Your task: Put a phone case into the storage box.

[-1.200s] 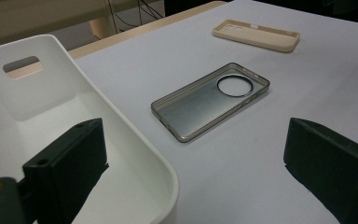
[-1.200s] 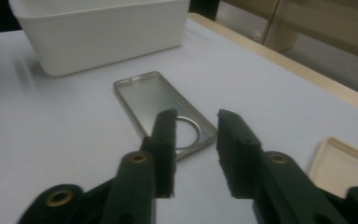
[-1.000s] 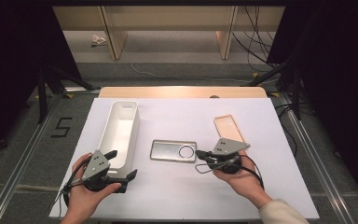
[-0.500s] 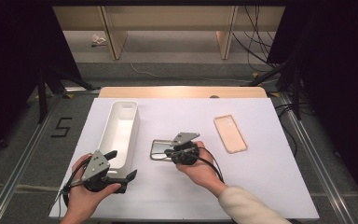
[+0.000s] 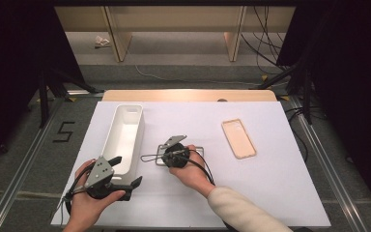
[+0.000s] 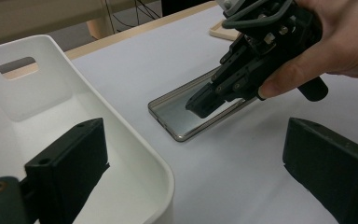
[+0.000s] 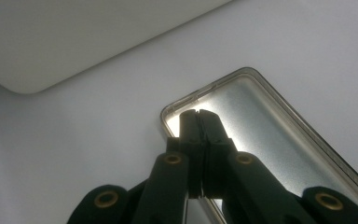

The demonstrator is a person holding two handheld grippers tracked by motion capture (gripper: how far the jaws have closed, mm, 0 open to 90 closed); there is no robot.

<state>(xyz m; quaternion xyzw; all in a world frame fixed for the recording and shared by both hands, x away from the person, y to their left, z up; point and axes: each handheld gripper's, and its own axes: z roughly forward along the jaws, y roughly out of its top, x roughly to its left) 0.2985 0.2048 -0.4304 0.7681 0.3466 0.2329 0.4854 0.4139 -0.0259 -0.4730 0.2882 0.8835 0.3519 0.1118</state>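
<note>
On the white table (image 5: 280,193) in the high view, the right gripper (image 5: 166,155) sits near the centre, its tip pointing toward 9 o'clock over the left end of a silver phone case (image 5: 199,151) that lies flat just right of the white bin (image 5: 125,133). In the right gripper view the right gripper (image 7: 198,114) has its two black jaws pressed together with no gap between them and nothing held; the closed tip rests on the inner face of the silver phone case (image 7: 270,135), just inside its rounded corner at about 10 o'clock of the case. The left gripper view shows the same contact from the side: the right gripper (image 6: 200,103), held in a hand (image 6: 340,37), tilts down so that its closed tip meets the shiny inside of the silver phone case (image 6: 177,112) near the end closest to the bin.

The left gripper (image 5: 123,174) is at about 7 o'clock on the table, held in the left hand (image 5: 89,205). Its jaws stand wide apart and straddle the near end wall of the white bin, one jaw inside the bin and one outside on the table side. In the left gripper view the left gripper (image 6: 200,168) shows this spread plainly, with the rim of the white bin (image 6: 135,154) between the jaws; whether either jaw touches the wall I cannot tell.

A beige phone case (image 5: 238,138) lies flat at about 2 o'clock on the table, well apart from both grippers
</note>
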